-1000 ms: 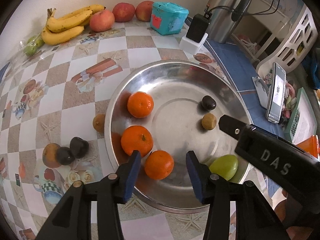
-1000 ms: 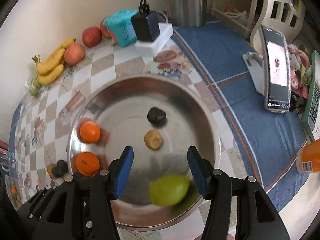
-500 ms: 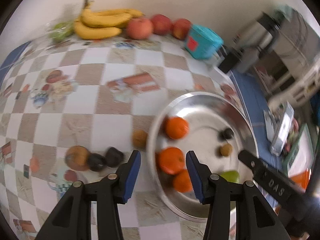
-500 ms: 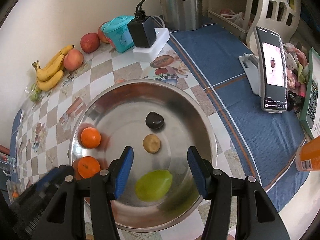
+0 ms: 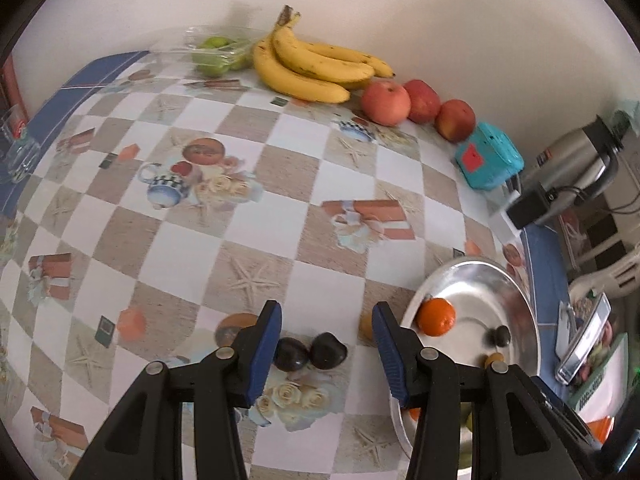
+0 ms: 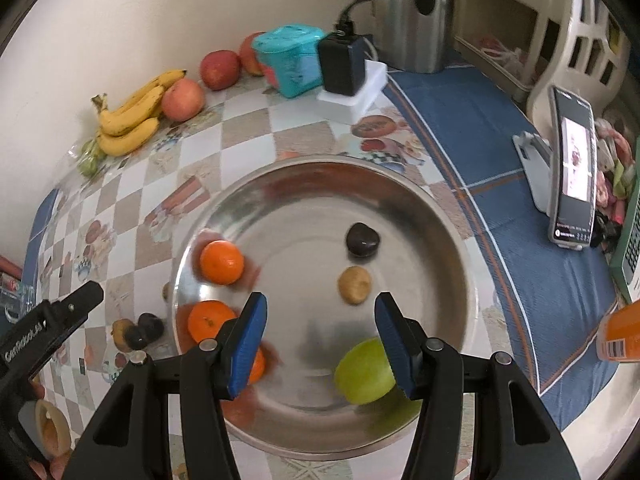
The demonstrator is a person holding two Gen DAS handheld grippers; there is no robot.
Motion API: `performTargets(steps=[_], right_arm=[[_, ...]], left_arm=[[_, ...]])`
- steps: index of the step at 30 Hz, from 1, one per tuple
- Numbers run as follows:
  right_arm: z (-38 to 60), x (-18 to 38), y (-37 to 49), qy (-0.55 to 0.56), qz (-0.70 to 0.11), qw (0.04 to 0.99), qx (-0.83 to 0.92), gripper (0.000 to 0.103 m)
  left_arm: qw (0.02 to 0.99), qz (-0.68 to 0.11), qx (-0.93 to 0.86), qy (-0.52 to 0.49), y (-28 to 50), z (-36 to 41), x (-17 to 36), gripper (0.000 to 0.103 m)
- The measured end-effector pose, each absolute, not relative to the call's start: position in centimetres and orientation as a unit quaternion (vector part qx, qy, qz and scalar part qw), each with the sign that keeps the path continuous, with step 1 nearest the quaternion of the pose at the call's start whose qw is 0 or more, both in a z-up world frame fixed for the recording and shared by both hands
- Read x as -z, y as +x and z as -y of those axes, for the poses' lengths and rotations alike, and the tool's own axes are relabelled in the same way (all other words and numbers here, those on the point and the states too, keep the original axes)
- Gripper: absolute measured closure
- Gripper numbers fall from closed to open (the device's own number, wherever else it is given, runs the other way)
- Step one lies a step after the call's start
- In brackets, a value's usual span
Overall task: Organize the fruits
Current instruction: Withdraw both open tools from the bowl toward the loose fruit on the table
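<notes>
Left wrist view: the left gripper (image 5: 326, 334) hangs over the checked tablecloth (image 5: 256, 208) with its blue pads parted and nothing held. Two dark plums (image 5: 310, 354) lie on the cloth between the pads (nearer the left pad), untouched. A small brown fruit (image 5: 366, 326) sits just beside the right pad, at the rim of the steel bowl (image 5: 516, 292), which lies at 4 o'clock. Bananas (image 5: 316, 68) and three apples (image 5: 416, 106) line the wall at 12 to 1 o'clock.

Right wrist view: the right gripper (image 6: 320, 332) is poised above the bowl (image 6: 440, 216), jaws apart and empty. A green fruit (image 6: 362, 372) rests at the bowl's 5 o'clock, partly behind the right pad; whether they touch cannot be told. Oranges (image 6: 220, 262) occupy 8 to 9 o'clock; a dark plum (image 6: 362, 240) and a brown fruit (image 6: 354, 284) sit near centre. The left gripper's tip (image 6: 80, 300) appears at 9 o'clock.
</notes>
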State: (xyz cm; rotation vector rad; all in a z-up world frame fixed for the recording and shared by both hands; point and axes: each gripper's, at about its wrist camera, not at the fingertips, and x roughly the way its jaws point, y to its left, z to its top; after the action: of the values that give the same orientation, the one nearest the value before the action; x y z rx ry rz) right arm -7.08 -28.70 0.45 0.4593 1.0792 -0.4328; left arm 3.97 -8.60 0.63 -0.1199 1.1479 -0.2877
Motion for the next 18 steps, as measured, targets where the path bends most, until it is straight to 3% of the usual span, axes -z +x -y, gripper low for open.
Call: performTargets(steps=[7,8,10,12,14,15,18], right_arm=[[28.0,-0.4,-6.6,0.205,-0.508,0.814,0.195,0.046],[27.9,-0.4,-6.6,0.205,-0.509,0.813,0.195,0.046],[27.9,-0.2,-6.5,0.205,-0.511,0.812,0.195,0.046],[27.9,0.0,-6.4,0.205,-0.515,0.810,0.194,0.045],[27.9,0.3,-6.4,0.202,-0.519,0.808,0.194,0.034],[27.9,0.4,-6.4,0.201,-0.520,0.807,0.194,0.034],[27.9,0.6,-6.3,0.199,-0.522,0.806,0.194,0.034]], left_arm=[[0.826,-0.545,0.133,-0.056,4.0,8.6,-0.4,0.050],[0.825,-0.547,0.131,-0.054,4.0,8.6,-0.3,0.039],[0.824,-0.550,0.124,-0.052,4.0,8.5,-0.1,0.028],[0.823,-0.554,0.118,-0.053,4.1,8.4,0.1,0.028],[0.821,-0.557,0.111,-0.051,4.2,8.3,0.4,0.024],[0.821,-0.558,0.108,-0.050,4.2,8.2,0.5,0.022],[0.819,-0.564,0.094,-0.049,4.3,8.0,0.9,0.010]])
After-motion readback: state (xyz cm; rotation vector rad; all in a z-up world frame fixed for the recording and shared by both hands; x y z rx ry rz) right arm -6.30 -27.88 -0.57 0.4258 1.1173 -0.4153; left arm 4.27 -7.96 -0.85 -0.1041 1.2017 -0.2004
